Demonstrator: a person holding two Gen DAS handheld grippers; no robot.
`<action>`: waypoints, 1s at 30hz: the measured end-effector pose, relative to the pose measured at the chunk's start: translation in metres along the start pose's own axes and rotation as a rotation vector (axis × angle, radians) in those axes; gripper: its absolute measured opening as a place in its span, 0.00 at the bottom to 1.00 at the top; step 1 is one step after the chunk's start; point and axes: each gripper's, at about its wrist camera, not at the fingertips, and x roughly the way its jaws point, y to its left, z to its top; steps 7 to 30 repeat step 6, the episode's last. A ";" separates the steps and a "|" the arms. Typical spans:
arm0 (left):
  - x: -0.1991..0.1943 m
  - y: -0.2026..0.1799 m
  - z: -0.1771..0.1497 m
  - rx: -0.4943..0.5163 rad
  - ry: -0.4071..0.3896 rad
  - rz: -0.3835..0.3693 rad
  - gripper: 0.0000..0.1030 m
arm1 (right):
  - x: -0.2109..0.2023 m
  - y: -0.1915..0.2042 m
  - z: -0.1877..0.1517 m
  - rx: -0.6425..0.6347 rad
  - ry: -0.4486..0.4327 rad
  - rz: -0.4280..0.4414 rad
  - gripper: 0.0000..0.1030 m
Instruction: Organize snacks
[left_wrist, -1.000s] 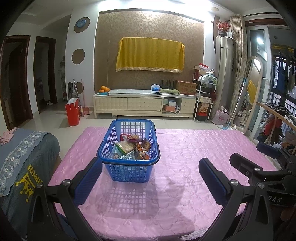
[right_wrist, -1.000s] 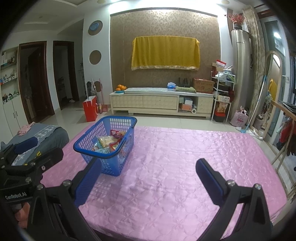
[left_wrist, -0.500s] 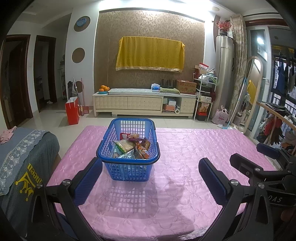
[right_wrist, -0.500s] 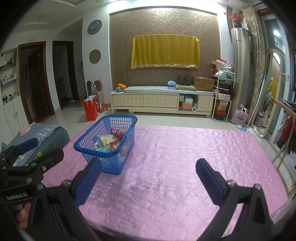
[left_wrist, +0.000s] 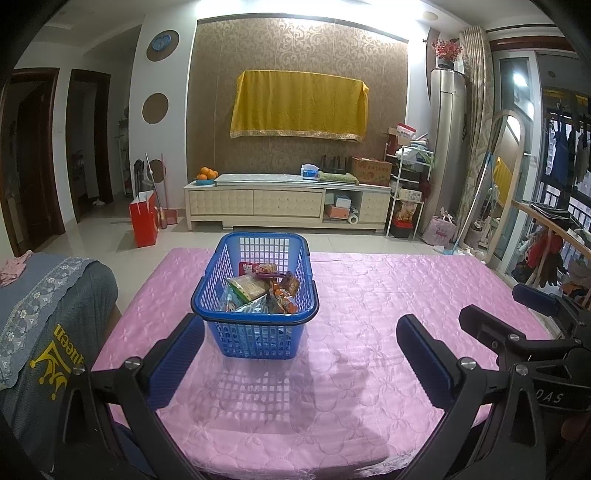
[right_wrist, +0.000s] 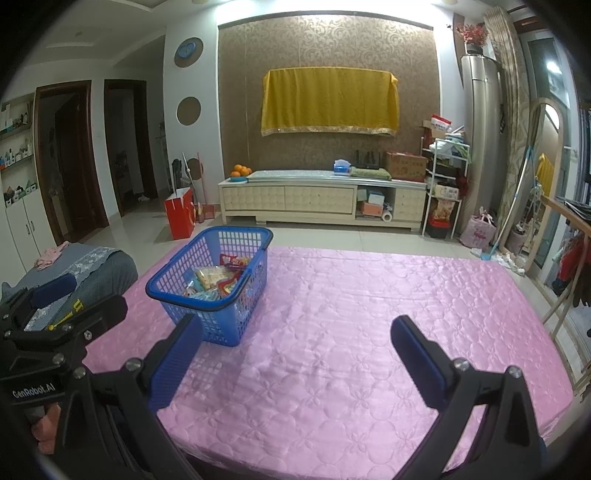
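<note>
Left gripper spread wide, nothing between the blue pads, held low over the near edge of the pink quilted table cover. Right gripper equally wide and empty, just beside the left one, over bare pink cloth. Blue plastic basket directly ahead of the left gripper, upright on the cover, toward the table's left half; in the right wrist view, off to the left, its near corner partly hidden behind the left finger pad. Snack packets heaped inside the basket, wrappers green, orange and red, labels too small to read. Nothing standing between either gripper and the basket. Left of the table, a grey-blue cloth with a lace border and a yellow crown print. Beyond the table, tiled floor, a red paper bag, a long cream cabinet bearing a plate of oranges, a yellow cloth hung on the patterned wall. At far right, a white rack, a mirror and a clothes rail.
</note>
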 end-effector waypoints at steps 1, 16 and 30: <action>0.000 0.000 0.000 0.001 0.000 0.001 1.00 | 0.000 0.000 0.000 0.000 0.000 0.000 1.00; 0.000 0.000 0.000 0.000 0.001 -0.001 1.00 | -0.001 -0.001 0.000 0.000 0.001 0.001 1.00; 0.000 0.000 0.000 0.000 0.001 -0.001 1.00 | -0.001 -0.001 0.000 0.000 0.001 0.001 1.00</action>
